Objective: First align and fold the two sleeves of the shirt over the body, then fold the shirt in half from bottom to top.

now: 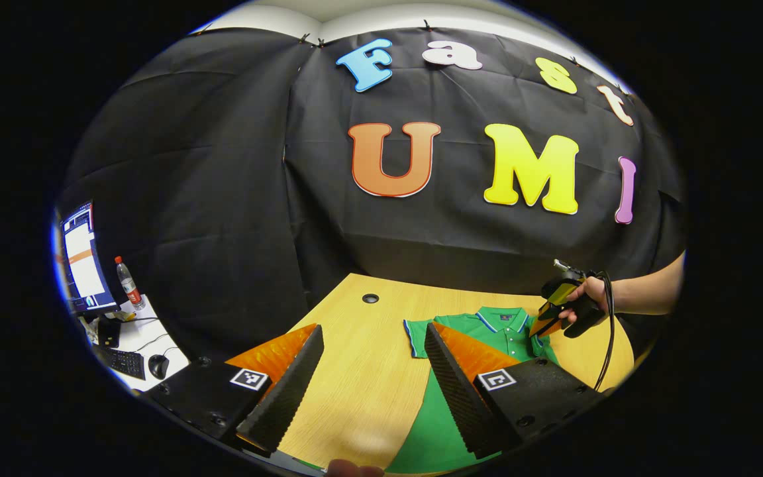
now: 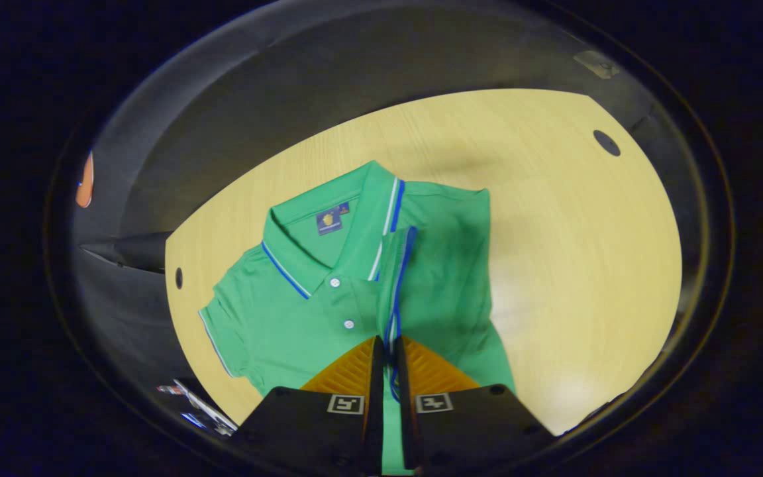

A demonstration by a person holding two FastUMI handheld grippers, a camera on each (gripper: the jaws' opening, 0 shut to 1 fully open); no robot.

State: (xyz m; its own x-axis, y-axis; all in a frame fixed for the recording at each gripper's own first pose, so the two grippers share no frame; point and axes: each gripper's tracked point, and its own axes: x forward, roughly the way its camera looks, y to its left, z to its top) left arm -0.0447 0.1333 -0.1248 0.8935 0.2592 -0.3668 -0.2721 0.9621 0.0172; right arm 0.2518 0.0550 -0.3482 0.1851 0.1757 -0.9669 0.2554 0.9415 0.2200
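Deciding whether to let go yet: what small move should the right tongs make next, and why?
Probably lower and open. The right tongs are shut on the striped hem of one sleeve, which lies over the shirt chest; the other sleeve lies spread out, and the left tongs hang open above the table.

left gripper view: bright, sharp, even overhead light, strong fisheye bending at edges. right gripper view: dimmer, soft motion blur; glare patch on table (image 2: 540, 218) lower right.

Bare table (image 1: 355, 371) left of shirt (image 1: 481, 331) open for passage; booth wall (image 1: 222, 199) blocks far edge.
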